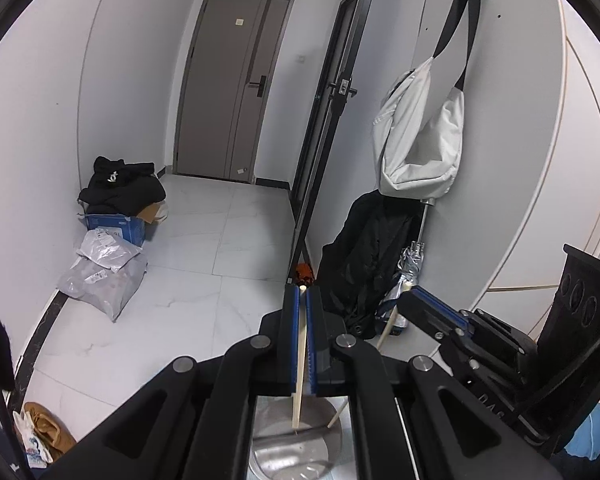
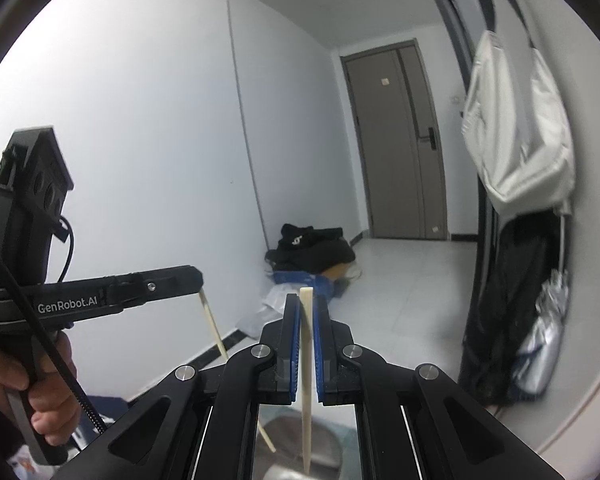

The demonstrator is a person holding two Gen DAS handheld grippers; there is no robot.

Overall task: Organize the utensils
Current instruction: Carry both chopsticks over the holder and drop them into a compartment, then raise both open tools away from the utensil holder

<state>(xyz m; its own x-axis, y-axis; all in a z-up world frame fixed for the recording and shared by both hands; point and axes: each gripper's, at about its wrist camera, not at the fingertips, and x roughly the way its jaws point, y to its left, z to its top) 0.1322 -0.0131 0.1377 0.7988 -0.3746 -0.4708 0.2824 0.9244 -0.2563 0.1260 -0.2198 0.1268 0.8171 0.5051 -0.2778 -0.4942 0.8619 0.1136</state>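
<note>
Gripping one pale chopstick (image 1: 301, 360) between blue pads, left tool (image 1: 303, 292) clamped tight, stick hanging toward 6 o'clock over steel bowl (image 1: 296, 452). Right tool (image 2: 305, 300) likewise clamped on second chopstick (image 2: 307, 380), at 3 o'clock of left tool. Hand (image 2: 24, 384) holds left tool's grip.

Open floor (image 1: 220, 240) ahead; bag (image 1: 416, 140) and coat (image 1: 364, 264) crowd the right wall.

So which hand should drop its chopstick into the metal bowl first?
Left, narrowly: the left gripper holds its chopstick tip-down over the middle of the metal bowl; the right gripper slants its chopstick toward the rim.
</note>
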